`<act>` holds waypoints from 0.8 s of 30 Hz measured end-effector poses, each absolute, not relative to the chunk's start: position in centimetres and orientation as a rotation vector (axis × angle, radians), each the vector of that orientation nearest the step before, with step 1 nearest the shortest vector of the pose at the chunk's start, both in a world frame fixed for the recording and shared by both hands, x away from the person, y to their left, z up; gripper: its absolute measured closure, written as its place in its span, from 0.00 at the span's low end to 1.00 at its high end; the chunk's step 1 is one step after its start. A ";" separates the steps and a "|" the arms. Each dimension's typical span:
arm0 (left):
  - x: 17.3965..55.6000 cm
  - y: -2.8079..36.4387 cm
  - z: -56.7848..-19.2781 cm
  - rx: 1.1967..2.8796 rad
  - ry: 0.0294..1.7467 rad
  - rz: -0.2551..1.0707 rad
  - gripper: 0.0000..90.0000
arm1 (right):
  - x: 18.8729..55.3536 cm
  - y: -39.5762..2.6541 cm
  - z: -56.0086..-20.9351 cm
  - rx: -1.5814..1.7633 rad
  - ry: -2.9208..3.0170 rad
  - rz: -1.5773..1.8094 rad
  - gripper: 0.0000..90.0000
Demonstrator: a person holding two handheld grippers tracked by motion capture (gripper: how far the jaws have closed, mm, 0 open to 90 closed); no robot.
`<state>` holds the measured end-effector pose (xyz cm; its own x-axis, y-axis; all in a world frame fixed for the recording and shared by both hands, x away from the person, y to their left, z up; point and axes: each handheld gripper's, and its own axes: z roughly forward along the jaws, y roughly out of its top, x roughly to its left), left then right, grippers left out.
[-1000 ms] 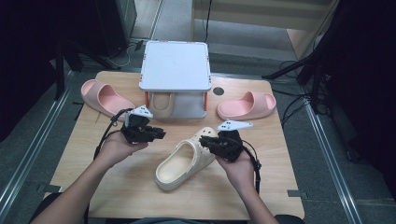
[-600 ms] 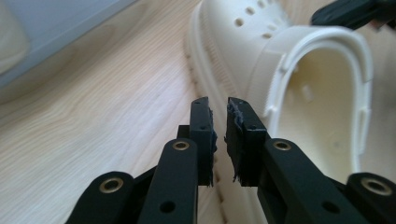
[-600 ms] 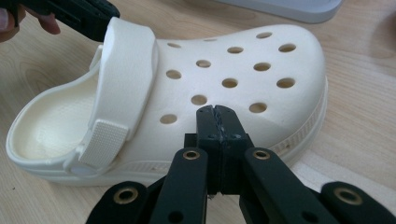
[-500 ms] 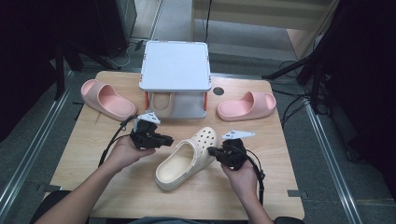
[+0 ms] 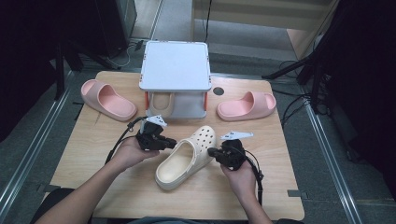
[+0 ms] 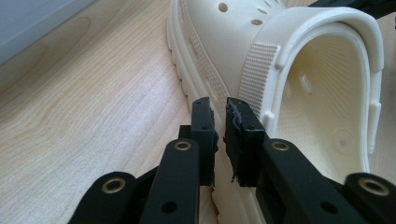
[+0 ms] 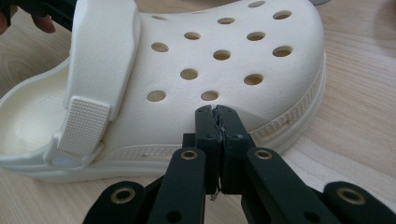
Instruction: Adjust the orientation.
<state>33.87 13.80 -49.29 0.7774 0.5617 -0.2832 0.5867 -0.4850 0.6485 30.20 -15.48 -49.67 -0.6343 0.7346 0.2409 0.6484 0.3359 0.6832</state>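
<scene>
High view: cream clog (image 5: pixel 186 157) is lying at centre of the table (image 5: pixel 84 149), toe pointing to upper right, heel to lower left. Left gripper (image 5: pixel 169 142) is coming in from the left, tips sitting at the clog's left side near the strap; right gripper (image 5: pixel 211 151) is coming in from the right, tips at the clog's right side. Two pink slides are lying further up, one at upper left (image 5: pixel 106 99), one at upper right (image 5: pixel 246 105), both well apart from the clog. A white stand (image 5: pixel 175 65) is sitting top centre, with another shoe (image 5: pixel 162 103) under it. Left gripper view: jaws are running up from the bottom centre, nearly together with a thin gap, nothing pinched; they have been closing a little. Tips are sitting just beside the clog's (image 6: pixel 280 70) sole edge and strap pad, clog taking up the right half of the frame; contact I cannot tell. Right gripper view: jaws are pressed together, nothing between them, tips sitting against or just in front of the clog's (image 7: pixel 187 65) holed upper at frame centre; a fingertip (image 7: pixel 41 21) is showing at upper left.
</scene>
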 end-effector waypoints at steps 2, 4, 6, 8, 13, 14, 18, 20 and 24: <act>33.9 13.9 -49.3 2.196 0.857 -0.038 0.91 | 30.5 -15.4 -49.7 1.287 2.471 1.190 1.00; 33.8 13.8 -49.3 2.198 0.861 -0.025 0.92 | 30.8 -15.2 -49.7 1.284 2.468 1.193 1.00; 33.8 13.8 -49.3 2.198 0.864 -0.021 0.93 | 31.1 -15.1 -49.8 1.277 2.465 1.192 1.00; 33.8 13.9 -49.3 2.196 0.866 -0.025 0.93 | 31.4 -15.0 -49.7 1.277 2.463 1.188 1.00; 33.5 14.0 -49.4 2.178 0.890 -0.040 0.92 | 32.3 -14.8 -49.8 1.264 2.462 1.189 1.00; 33.3 13.9 -49.4 2.185 0.886 -0.034 0.92 | 32.5 -14.7 -49.7 1.266 2.464 1.187 1.00; 32.9 13.8 -49.3 2.193 0.877 -0.020 0.93 | 33.1 -14.6 -49.8 1.258 2.460 1.194 1.00; 32.7 13.7 -49.3 2.196 0.881 -0.013 0.93 | 33.5 -14.5 -49.9 1.269 2.460 1.213 1.00; 32.3 13.6 -49.5 2.209 0.884 0.005 0.93 | 34.1 -14.0 -49.9 1.267 2.463 1.213 1.00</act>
